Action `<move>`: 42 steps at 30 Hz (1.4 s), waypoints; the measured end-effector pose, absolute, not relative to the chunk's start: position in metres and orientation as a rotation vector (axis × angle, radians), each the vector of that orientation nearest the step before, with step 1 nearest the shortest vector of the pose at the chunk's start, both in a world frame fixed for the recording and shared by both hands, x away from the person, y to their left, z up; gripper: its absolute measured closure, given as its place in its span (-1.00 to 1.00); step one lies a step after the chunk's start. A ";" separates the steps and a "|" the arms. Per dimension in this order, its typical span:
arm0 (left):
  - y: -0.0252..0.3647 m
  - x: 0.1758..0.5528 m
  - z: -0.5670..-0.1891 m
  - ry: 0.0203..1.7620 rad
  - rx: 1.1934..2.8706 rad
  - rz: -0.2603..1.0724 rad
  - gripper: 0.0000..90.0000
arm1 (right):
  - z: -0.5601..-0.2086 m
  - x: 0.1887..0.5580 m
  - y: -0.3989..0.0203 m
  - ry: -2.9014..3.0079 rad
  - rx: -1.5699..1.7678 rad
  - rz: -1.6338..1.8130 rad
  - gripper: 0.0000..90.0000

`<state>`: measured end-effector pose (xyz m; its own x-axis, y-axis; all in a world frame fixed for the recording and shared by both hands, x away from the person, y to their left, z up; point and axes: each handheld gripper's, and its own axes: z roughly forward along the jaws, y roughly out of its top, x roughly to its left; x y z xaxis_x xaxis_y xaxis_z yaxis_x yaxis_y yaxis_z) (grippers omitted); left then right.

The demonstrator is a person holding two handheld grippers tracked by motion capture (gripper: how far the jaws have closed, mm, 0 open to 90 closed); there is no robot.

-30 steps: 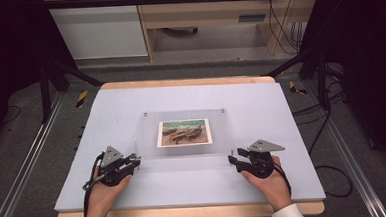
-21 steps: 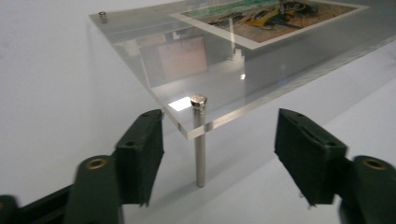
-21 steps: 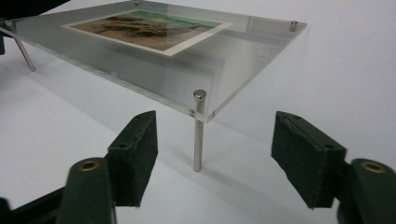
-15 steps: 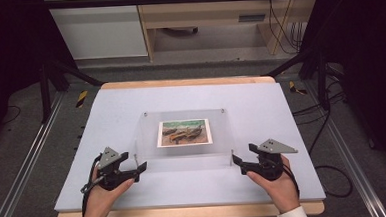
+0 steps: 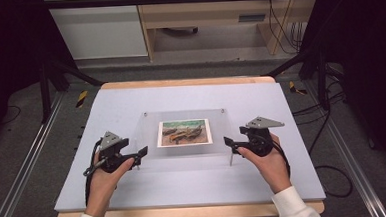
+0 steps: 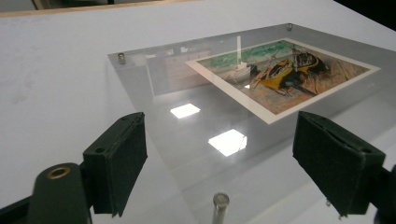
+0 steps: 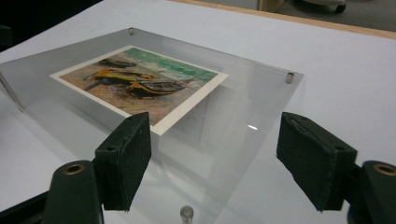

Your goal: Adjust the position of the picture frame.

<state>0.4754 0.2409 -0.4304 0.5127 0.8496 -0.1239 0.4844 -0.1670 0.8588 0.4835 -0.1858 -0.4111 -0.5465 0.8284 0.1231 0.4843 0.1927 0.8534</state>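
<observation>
Clear acrylic picture frame (image 5: 185, 134) between left gripper (image 5: 139, 154) and right gripper (image 5: 229, 141), both wide, apparently untouched.

Grey floor (image 5: 28, 147), wooden desk (image 5: 201, 13) beyond pale table (image 5: 130, 99).

Picture's (image 5: 184, 132) painted detail too small to tell, frame's near corner post (image 6: 219, 207) cut off by edge
</observation>
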 end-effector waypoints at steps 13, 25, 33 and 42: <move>0.251 0.476 -0.444 1.201 1.776 0.384 -0.55 | -0.433 0.486 -0.184 2.157 1.309 1.282 -0.35; 0.257 0.482 -0.456 1.245 1.704 0.237 -0.49 | -0.446 0.498 -0.187 2.206 1.455 1.336 -0.38; 0.258 0.488 -0.460 1.234 1.694 0.165 -0.47 | -0.449 0.497 -0.189 2.226 1.516 1.401 -0.40; 0.258 0.490 -0.461 1.243 1.691 0.083 -0.49 | -0.451 0.499 -0.189 2.216 1.549 1.414 -0.43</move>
